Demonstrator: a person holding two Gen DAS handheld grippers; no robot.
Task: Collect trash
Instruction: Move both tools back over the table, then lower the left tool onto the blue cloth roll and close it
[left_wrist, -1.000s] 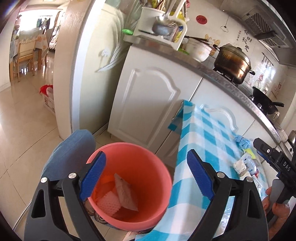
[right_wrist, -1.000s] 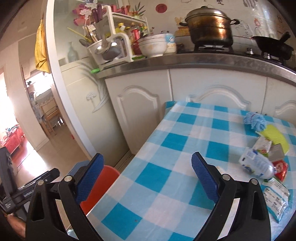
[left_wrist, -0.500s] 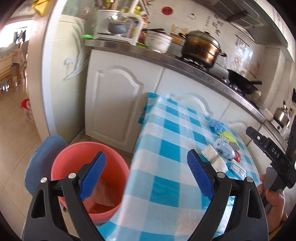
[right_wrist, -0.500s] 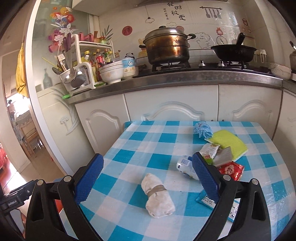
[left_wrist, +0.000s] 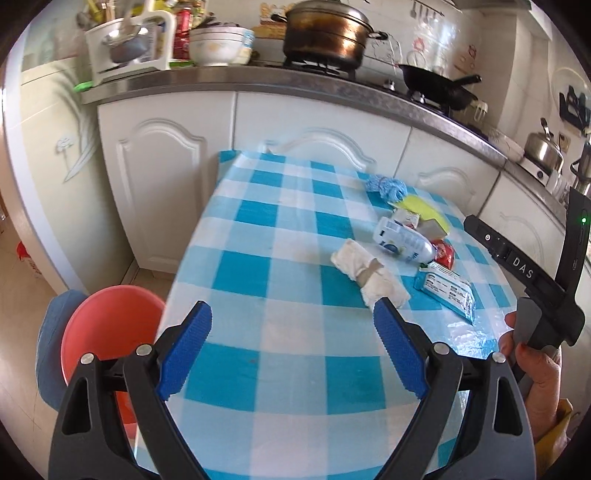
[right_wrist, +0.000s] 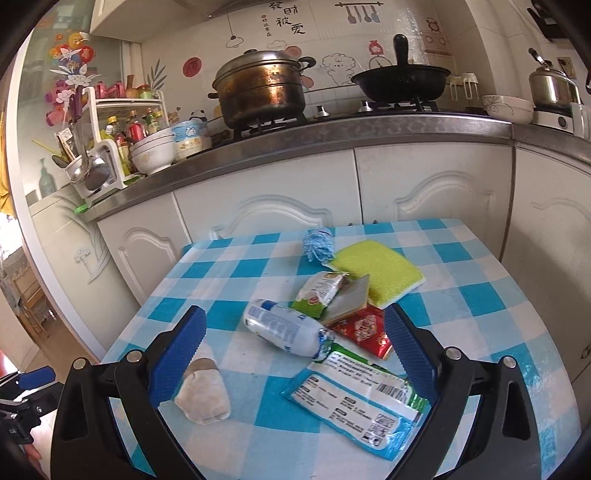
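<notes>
- The trash lies in a loose cluster on the right half of the checked table (right_wrist: 480, 302): a white wad of tissue (right_wrist: 202, 397) bound by a band, a crumpled white-and-blue bag (right_wrist: 284, 326), a flat blue-and-white wrapper (right_wrist: 354, 400), a red packet (right_wrist: 364, 330), a green-and-white sachet (right_wrist: 319, 291) and a grey card (right_wrist: 349, 299).
- All of it looks light. The wrappers are thin, slick and lie flat, so I judge they would slide rather than lift unless caught at a raised edge or corner.
- The tissue wad is soft and bulky; pinching it across its middle near the band should hold well.
- The crumpled bag is puffed and springy, best gripped across its narrow width.
- A yellow sponge (right_wrist: 376, 271) and a blue yarn ball (right_wrist: 317, 245) sit just behind the pile; whether they count as trash I cannot tell.
- The right claw (right_wrist: 295, 354) is spread wide and empty, hovering over the pile with the tissue wad beside its left finger.
- The left claw (left_wrist: 291, 350) is also spread and empty, above bare cloth.
- A red bin (left_wrist: 107, 332) stands on the floor by the table's left edge.
</notes>
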